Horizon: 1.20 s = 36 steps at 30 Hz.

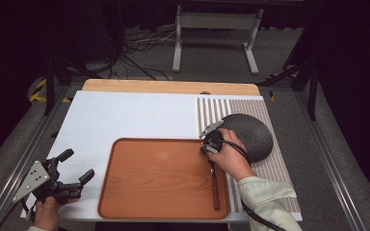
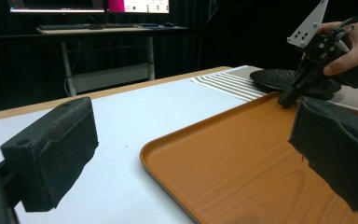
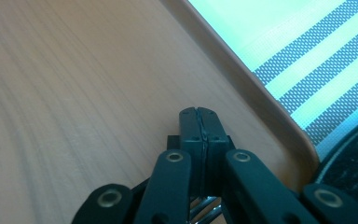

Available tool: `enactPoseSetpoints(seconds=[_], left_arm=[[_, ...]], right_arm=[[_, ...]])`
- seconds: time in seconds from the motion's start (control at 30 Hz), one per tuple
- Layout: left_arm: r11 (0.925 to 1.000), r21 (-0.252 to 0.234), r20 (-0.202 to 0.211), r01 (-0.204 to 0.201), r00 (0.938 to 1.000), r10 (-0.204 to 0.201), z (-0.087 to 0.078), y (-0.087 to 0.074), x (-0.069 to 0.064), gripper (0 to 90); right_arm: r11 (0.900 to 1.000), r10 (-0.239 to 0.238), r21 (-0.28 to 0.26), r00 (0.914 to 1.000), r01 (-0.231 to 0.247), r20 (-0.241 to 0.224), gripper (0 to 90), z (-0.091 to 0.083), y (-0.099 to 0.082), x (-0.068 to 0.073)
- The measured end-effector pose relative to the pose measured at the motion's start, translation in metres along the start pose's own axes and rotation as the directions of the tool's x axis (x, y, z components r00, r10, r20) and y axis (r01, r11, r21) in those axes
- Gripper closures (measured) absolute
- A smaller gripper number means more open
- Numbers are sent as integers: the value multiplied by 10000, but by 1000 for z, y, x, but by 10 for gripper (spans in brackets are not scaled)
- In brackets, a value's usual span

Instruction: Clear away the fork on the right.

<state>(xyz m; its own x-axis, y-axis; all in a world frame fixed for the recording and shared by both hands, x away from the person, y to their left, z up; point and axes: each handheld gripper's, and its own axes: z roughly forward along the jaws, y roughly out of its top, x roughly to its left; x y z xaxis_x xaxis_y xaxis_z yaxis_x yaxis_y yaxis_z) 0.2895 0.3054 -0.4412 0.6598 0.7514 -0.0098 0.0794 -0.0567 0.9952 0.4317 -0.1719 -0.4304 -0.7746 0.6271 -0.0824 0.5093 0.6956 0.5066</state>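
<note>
Lying lengthwise along tray's (image 1: 125, 192) right edge, utensil (image 1: 215, 187), right gripper (image 1: 212, 144) jaws closed

- The high view looks forward and down on the whole table (image 1: 125, 115).
- The left gripper view looks low across the tray (image 2: 242, 158).
- The right gripper view sits very near the same tray's corner (image 3: 279, 116).

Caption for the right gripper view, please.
Right gripper shut, fingers pressed together over the wooden tray near its rim.
</note>
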Motion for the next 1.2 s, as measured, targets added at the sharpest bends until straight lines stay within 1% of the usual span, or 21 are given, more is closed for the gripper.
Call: enactPoseSetpoints(seconds=[0.2,0.27,0.3,0.33,0.37,0.43,0.47,0.5,0.53,0.57,0.6,0.63,0.7,0.73,0.8,0.83,0.87,0.93,1.07,1.13,1.2], left_arm=[[10000,-9,-10,36,10000,-36,0,0,0,17],[10000,-16,-2,32,10000,-32,0,0,0,17],[10000,-10,-13,35,10000,-35,0,0,0,17],[10000,-10,-11,40,10000,-40,0,0,0,17],[10000,-9,-12,40,10000,-40,0,0,0,17],[10000,-15,2,43,10000,-43,0,0,0,17],[10000,-12,7,41,10000,-41,0,0,0,17],[10000,-5,17,38,10000,-38,0,0,1,17],[10000,-5,17,38,10000,-38,0,0,1,17],[10000,-8,26,48,10000,-48,0,0,0,17],[10000,-8,26,48,10000,-48,0,0,0,17],[10000,-6,20,54,10000,-54,0,0,0,17],[10000,-29,5,45,10000,-45,0,0,0,17],[10000,-36,-2,49,10000,-49,0,0,0,17],[10000,-32,-15,43,10000,-43,-1,0,0,17],[10000,-31,-13,43,10000,-43,0,0,0,17],[10000,-24,-2,50,10000,-50,0,0,0,17],[10000,-12,-5,51,10000,-51,0,0,0,17],[10000,-38,-30,70,10000,-71,0,0,0,17],[9999,-33,-33,100,9999,-100,-1,0,0,17],[9999,-37,-35,109,9999,-109,-1,0,0,17]], right_arm=[[10000,41,-89,10000,-42,-56,899,-1,-1,-1],[9997,95,-216,9999,-98,-119,843,-3,0,0],[9994,21,-348,9999,-26,-154,737,-4,0,0],[9987,124,-501,9997,-135,-230,615,-5,1,0],[9964,317,-777,9989,-343,-346,498,-6,1,1],[9927,401,-1121,9981,-451,-460,371,-9,2,3],[9907,461,-1262,9980,-512,-427,301,-13,3,4],[9892,452,-1377,9981,-507,-430,261,-15,4,5],[9892,452,-1377,9981,-507,-430,261,-15,4,5],[9865,408,-1572,9984,-465,-396,232,-19,4,5],[9838,386,-1740,9987,-438,-330,216,-28,4,7],[9822,366,-1834,9989,-412,-283,215,-32,3,8],[9811,299,-1906,9992,-347,-284,214,-35,3,8],[9777,189,-2087,9996,-233,-231,207,-42,2,9],[9736,160,-2273,9995,-216,-264,194,-51,-1,10],[9699,134,-2428,9996,-192,-253,176,-56,-2,10],[9663,-12,-2575,9999,-32,-170,160,-61,-5,10],[9614,-102,-2751,9999,60,-139,155,-69,-9,10],[9469,-226,-3211,9996,157,-178,146,-81,-19,9],[9392,-265,-3429,9995,184,-192,145,-87,-25,9],[9294,-306,-3683,9994,229,-152,144,-93,-31,9]])
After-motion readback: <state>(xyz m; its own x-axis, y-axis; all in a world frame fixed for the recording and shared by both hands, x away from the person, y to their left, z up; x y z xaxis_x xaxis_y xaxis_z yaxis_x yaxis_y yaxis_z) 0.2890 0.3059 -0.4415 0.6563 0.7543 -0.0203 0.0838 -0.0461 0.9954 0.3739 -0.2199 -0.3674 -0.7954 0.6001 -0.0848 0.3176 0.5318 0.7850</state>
